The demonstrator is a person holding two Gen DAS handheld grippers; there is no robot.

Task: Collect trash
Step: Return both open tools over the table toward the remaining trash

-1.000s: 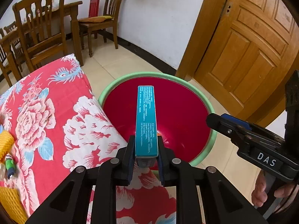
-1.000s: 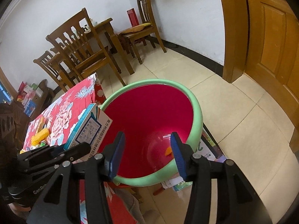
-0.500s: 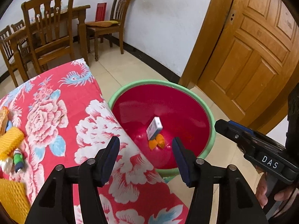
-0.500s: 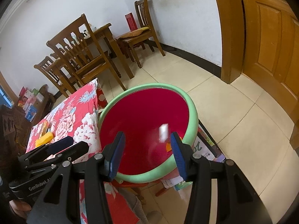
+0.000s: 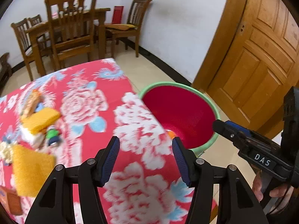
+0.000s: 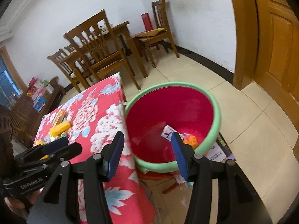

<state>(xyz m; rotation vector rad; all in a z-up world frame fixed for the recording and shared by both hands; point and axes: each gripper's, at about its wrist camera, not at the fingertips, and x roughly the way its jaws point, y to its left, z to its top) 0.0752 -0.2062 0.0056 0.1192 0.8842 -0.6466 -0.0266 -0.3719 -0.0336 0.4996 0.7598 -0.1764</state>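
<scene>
Red bin (image 6: 186,110) with box (image 6: 168,133) inside (right view only); both grippers' fingers (image 5: 112,156) apart, empty.

Brown wooden slat-back chairs (image 5: 72,28) stood around a wooden dining table (image 6: 119,28); a panelled orange-brown wooden door (image 5: 261,59) stood beside pale floor tiles (image 6: 252,130).

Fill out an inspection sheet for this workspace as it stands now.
Surface: table under a red flowered cloth.
Job's things: bin beside the table, holding a small box and orange scraps.
Clutter: yellow sponges and small bits on the cloth, blurred.
Grippers: left gripper open, empty; right gripper open, empty.
Cables: nothing seen.
Surroundings: wooden chairs, door, tiled floor.
</scene>
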